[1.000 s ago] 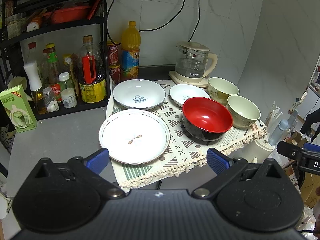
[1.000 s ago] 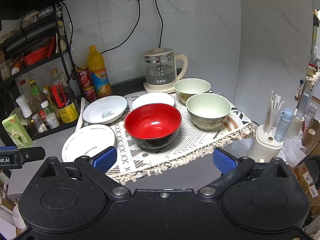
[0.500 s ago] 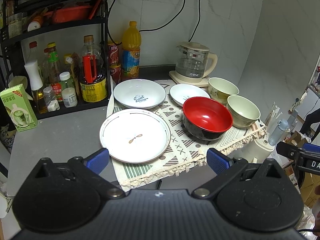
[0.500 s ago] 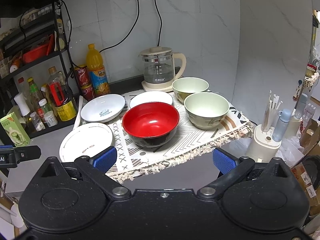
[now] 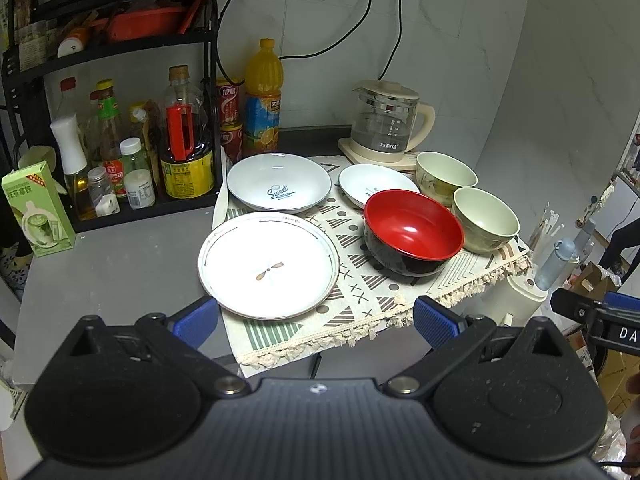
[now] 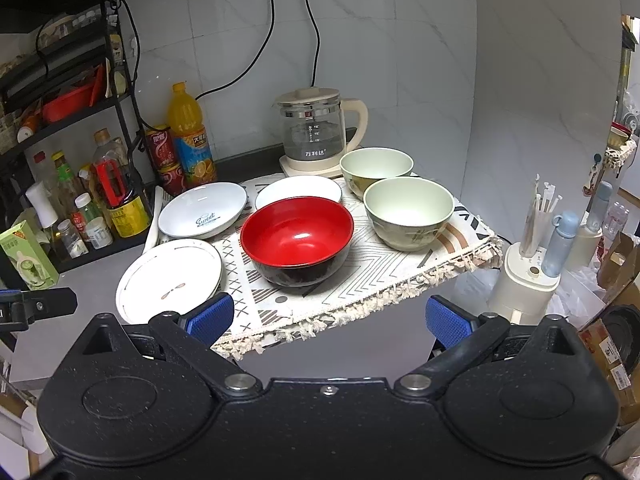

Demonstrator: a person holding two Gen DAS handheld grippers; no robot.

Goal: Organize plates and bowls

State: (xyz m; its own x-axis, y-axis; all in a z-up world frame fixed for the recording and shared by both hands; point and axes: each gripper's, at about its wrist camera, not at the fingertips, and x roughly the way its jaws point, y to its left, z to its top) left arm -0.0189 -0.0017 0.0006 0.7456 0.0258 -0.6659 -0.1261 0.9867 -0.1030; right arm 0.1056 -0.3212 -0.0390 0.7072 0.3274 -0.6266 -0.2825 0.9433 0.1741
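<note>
**A:** Left wrist view first, then. What worries me is the flat plate [image 5: 269, 265]. It sits half off the patterned cloth [image 5: 404, 280] onto the grey counter [image 5: 116, 256], so sliding a finger under the rim could drag the cloth and shove everything on it. The left gripper [image 5: 315, 322] has its jaws spread wide and nothing between them. The plate is just ahead of it, slightly toward its left finger.

**B:** Yeah, and the cloth's fringe hangs over the counter edge right under both tools. Snag that and the bowls go for a ride.

**A:** Moving right: the "Sweet" dish [image 5: 279, 188] lies beyond the flat plate, and a small white dish [image 5: 370, 184] is partly hidden behind the red bowl [image 5: 414, 232]. I can't tell whether they touch there.

**B:** From the right wrist view the red bowl [image 6: 297, 240] is dead ahead of the right gripper [image 6: 330, 318], which is also wide open and empty. The two pale green bowls [image 6: 408, 212] are further out, toward its right finger. They look nearly rim to rim, so lifting one carelessly could knock the other into the glass kettle [image 6: 316, 132] behind.

**A:** Glossy surfaces too. A thin-rim pinch could slip.
</note>
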